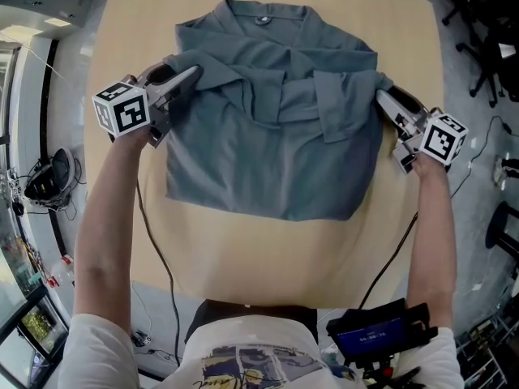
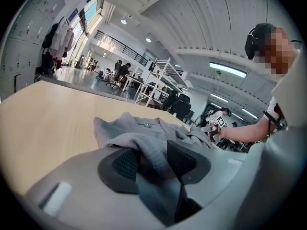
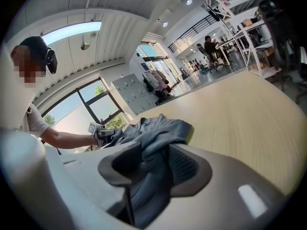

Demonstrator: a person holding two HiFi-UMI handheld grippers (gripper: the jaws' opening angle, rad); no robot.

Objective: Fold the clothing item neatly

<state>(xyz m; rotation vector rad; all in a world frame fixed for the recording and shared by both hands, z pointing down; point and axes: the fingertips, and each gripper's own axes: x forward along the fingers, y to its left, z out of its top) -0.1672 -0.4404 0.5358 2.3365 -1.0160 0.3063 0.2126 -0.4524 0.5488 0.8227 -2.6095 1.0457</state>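
A grey-blue shirt (image 1: 276, 136) lies flat on the beige table (image 1: 268, 250), collar (image 1: 263, 14) at the far side, both sleeves folded in across the chest. My left gripper (image 1: 193, 73) is at the shirt's left shoulder fold. In the left gripper view its jaws (image 2: 153, 162) stand apart with a ridge of shirt fabric (image 2: 144, 131) lying loose between the pads. My right gripper (image 1: 381, 96) is at the right shoulder fold. Its jaws (image 3: 156, 164) are also apart, with a bunch of shirt cloth (image 3: 158, 128) draped between them.
The table's rounded edges lie close on both sides of the shirt. Black office chairs (image 1: 486, 39) stand off the far right corner. Cables hang down from both grippers over the near table edge. A dark device (image 1: 377, 335) sits at the person's waist.
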